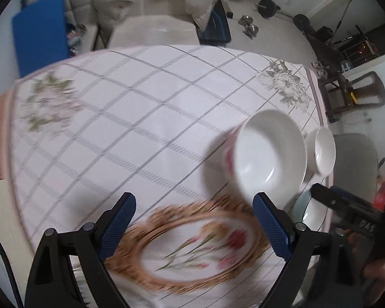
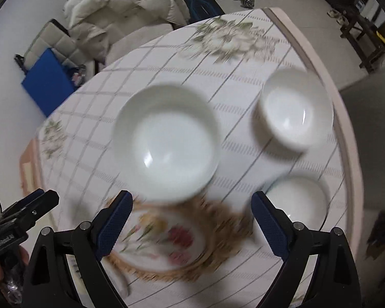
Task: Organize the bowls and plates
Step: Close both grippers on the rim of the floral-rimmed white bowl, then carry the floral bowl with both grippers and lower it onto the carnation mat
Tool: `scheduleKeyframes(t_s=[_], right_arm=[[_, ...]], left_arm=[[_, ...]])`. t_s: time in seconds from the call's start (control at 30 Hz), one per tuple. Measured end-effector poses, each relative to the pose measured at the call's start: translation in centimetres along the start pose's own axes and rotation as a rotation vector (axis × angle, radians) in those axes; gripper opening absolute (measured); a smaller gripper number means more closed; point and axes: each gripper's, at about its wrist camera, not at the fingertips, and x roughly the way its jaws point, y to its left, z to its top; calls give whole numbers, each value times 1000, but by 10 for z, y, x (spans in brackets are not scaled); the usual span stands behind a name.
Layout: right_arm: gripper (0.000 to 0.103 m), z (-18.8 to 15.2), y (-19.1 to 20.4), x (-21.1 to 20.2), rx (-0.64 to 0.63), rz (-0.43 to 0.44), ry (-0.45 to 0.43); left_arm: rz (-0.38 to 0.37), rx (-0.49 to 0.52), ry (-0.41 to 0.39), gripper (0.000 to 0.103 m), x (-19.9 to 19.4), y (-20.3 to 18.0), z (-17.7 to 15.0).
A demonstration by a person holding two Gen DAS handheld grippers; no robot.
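The flowered plate [image 1: 200, 250] lies on the checked tablecloth [image 1: 131, 118] at the table's near edge, the large bowl [image 2: 165, 141] just behind it. My left gripper [image 1: 193, 227] and right gripper [image 2: 192, 227] hover over it, fingers apart, empty.

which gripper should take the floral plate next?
Probably left. The left gripper is open, with the floral plate lying between its fingers. The right gripper is open too, but the large white bowl crowds its approach.
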Motion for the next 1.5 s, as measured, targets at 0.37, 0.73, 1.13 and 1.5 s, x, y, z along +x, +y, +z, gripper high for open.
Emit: scheduleKeyframes(t_s=[0.37, 0.73, 1.13, 1.5], right_arm=[[9, 52, -17, 76, -64, 42, 157], [6, 43, -14, 74, -170, 26, 156], [5, -14, -9, 56, -217, 71, 180], [5, -135, -13, 36, -249, 88, 231]], left_arm=[[49, 48, 148, 24, 77, -61, 39], [160, 54, 85, 6, 69, -63, 28], [164, 28, 54, 6, 49, -58, -37], [133, -19, 94, 6, 32, -45, -149]])
